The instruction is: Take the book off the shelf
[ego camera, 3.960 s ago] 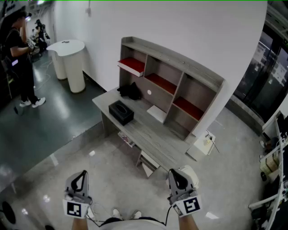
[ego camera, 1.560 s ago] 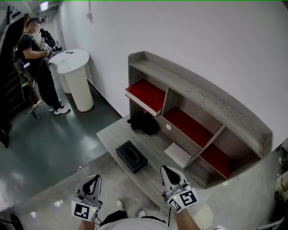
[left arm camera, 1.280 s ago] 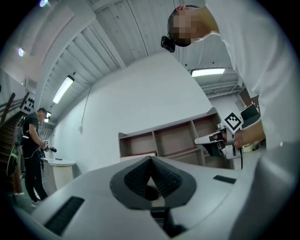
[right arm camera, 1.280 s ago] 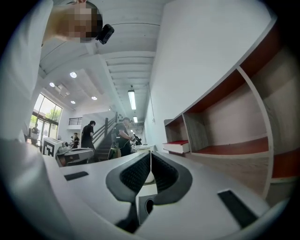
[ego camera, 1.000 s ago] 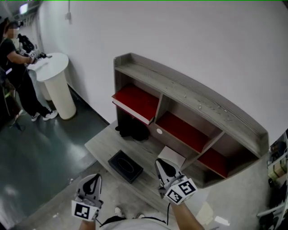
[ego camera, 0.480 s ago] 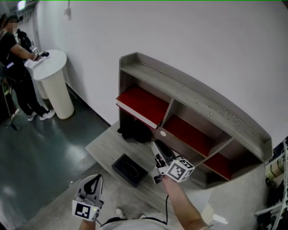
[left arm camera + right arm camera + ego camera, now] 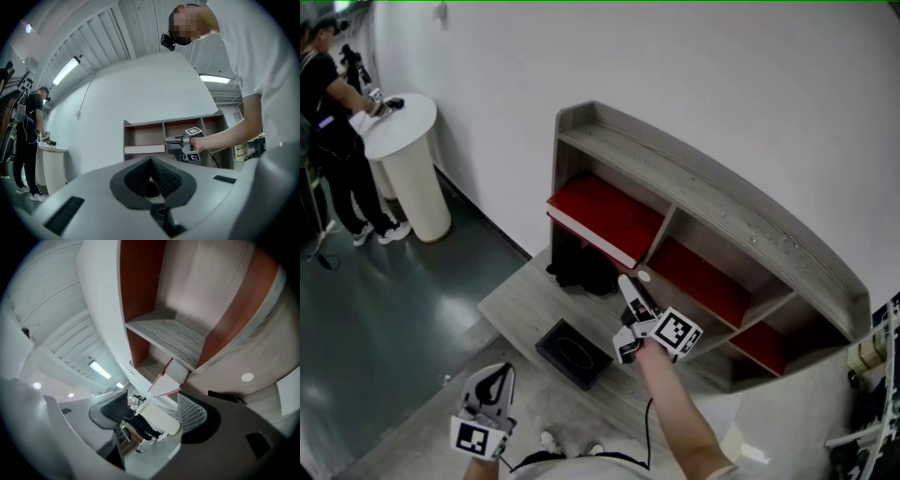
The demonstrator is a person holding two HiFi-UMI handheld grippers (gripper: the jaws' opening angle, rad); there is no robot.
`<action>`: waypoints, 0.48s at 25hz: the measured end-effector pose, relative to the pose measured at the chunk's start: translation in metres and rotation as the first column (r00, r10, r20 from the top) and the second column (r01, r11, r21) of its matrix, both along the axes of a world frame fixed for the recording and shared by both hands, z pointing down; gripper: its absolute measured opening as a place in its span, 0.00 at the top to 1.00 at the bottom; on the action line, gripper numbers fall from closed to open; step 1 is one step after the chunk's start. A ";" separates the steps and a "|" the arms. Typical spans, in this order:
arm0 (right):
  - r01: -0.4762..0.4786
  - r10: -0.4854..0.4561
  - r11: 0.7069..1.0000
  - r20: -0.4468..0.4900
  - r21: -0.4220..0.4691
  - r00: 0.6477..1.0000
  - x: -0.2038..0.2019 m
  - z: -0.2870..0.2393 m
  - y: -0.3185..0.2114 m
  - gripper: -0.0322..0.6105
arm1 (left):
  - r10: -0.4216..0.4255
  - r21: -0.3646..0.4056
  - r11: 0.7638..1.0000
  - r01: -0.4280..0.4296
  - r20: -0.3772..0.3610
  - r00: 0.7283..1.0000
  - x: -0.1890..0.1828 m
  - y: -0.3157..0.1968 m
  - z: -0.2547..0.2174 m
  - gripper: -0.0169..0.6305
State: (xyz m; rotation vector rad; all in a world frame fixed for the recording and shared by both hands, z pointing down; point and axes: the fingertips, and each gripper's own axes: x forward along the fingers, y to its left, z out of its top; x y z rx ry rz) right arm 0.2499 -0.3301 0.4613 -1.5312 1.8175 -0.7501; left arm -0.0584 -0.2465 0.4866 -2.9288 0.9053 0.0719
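The red-covered book (image 7: 605, 217) lies flat in the left compartment of the grey wooden shelf (image 7: 712, 202), its front edge sticking out past the shelf. My right gripper (image 7: 626, 314) is stretched out just below and in front of that edge, rolled on its side. In the right gripper view the book (image 7: 168, 380) shows edge-on, white pages between red covers, just ahead of the gripper (image 7: 154, 411); the jaws are opening and nothing is between the pads. My left gripper (image 7: 487, 398) hangs low near my body, shut and empty (image 7: 151, 161).
A black tissue box (image 7: 574, 352) sits on the desk (image 7: 520, 305) under the shelf, and a black bag (image 7: 581, 267) lies below the book's compartment. Two more red-floored compartments (image 7: 703, 291) lie to the right. A person (image 7: 328, 112) stands at a white round stand (image 7: 398, 150) far left.
My right gripper has risen from near my body and reached forward to the book's front edge, its jaws parting. The left gripper has stayed put.
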 end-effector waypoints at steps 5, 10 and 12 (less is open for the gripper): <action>-0.090 0.095 0.995 0.173 -0.035 0.980 0.025 0.017 -0.018 0.36 | -0.013 -0.002 1.000 0.013 -0.001 1.000 -0.004 -0.003 -0.002 0.95; -0.162 0.161 0.987 0.260 -0.019 0.952 0.036 0.021 -0.034 0.27 | -0.030 -0.001 1.000 0.030 0.011 0.999 -0.013 -0.008 -0.002 0.95; -0.194 0.194 0.981 0.296 -0.032 0.935 0.041 0.023 -0.040 0.26 | -0.034 -0.002 0.999 0.034 0.015 0.999 -0.015 -0.009 -0.001 0.95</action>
